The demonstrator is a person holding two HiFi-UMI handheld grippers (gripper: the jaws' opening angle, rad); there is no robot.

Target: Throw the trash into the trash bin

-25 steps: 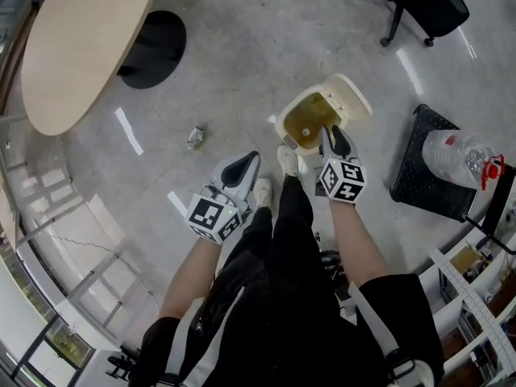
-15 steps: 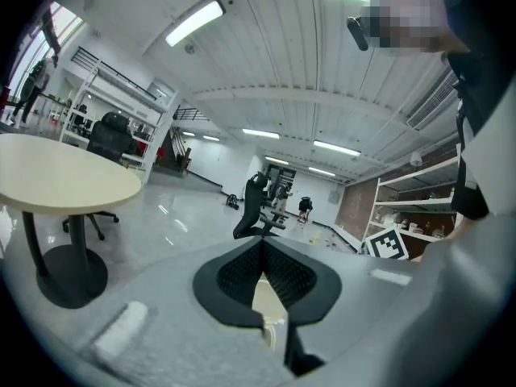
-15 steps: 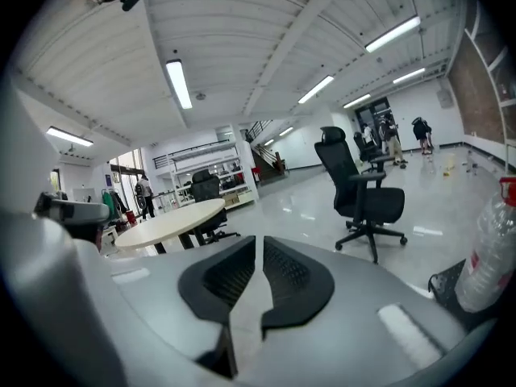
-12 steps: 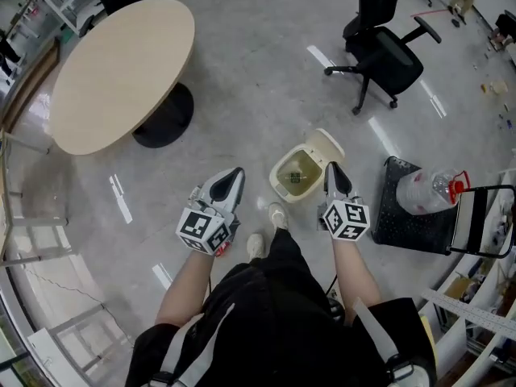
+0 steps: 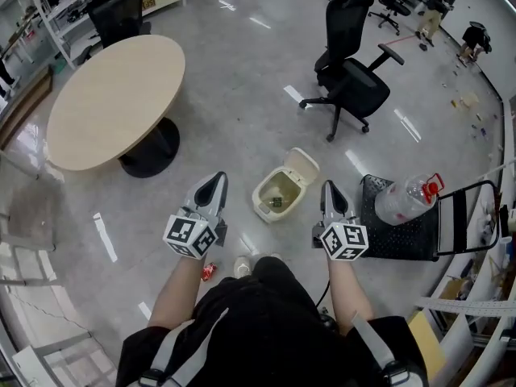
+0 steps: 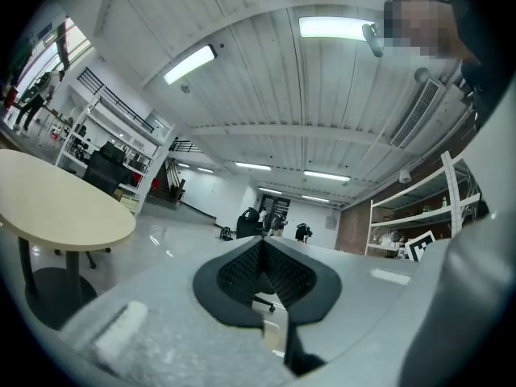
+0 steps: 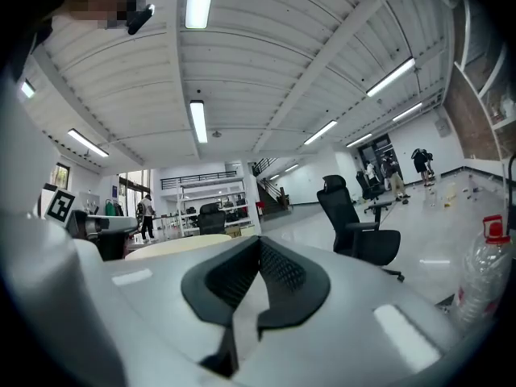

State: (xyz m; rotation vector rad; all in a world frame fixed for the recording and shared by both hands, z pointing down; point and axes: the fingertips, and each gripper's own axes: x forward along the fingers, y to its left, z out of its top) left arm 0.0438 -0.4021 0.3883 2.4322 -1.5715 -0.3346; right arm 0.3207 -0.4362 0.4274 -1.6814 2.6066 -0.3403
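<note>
Trash bin (image 5: pixel 261 202) open, trash (image 5: pixel 276 202) inside, so we carry nothing: left gripper (image 5: pixel 216 181) jaws clenched empty, right gripper (image 5: pixel 328 187) jaws just closed, empty too. Red scrap (image 5: pixel 208 272) on floor (image 5: pixel 242 95) maybe next.

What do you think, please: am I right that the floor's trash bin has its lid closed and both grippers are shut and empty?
Not quite: the head view shows the trash bin on the floor with its lid open. The left gripper and right gripper are indeed shut and empty, the right's jaws having just closed.
</note>
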